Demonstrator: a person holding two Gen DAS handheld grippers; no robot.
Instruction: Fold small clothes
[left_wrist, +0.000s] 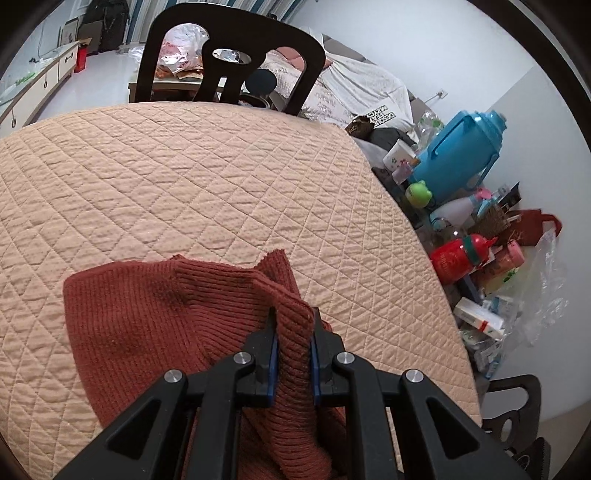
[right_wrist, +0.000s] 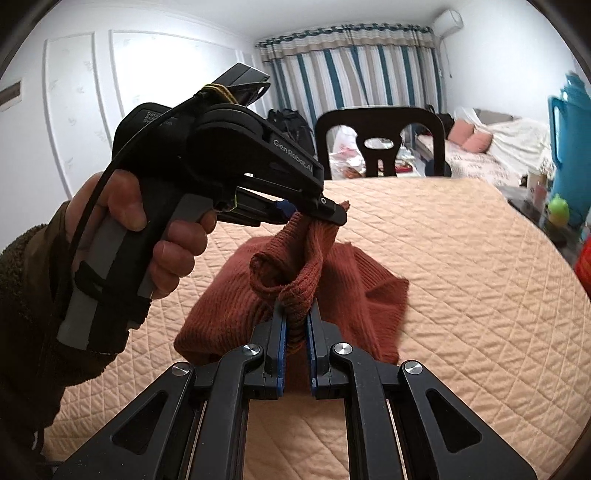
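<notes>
Pinching hard, the left gripper (left_wrist: 293, 343) has its blue pads nearly together on a bunched ridge of the rust knit garment (left_wrist: 155, 314), which trails off to the side and lies on the quilted cover (left_wrist: 184, 177) spread over the table, well short of the black chair (left_wrist: 229, 55) beyond. Over to the other camera: the right gripper (right_wrist: 295, 325) is clamped just as tight on a rolled edge of that garment (right_wrist: 362, 280), and the left gripper (right_wrist: 332, 216), gripped in a hand (right_wrist: 147, 229), holds a second corner above it. Most of the cloth sags onto the cover between them. Best play now, I'd say: keep both pinches firm, draw the corners apart to flatten it, then lay it down square.
</notes>
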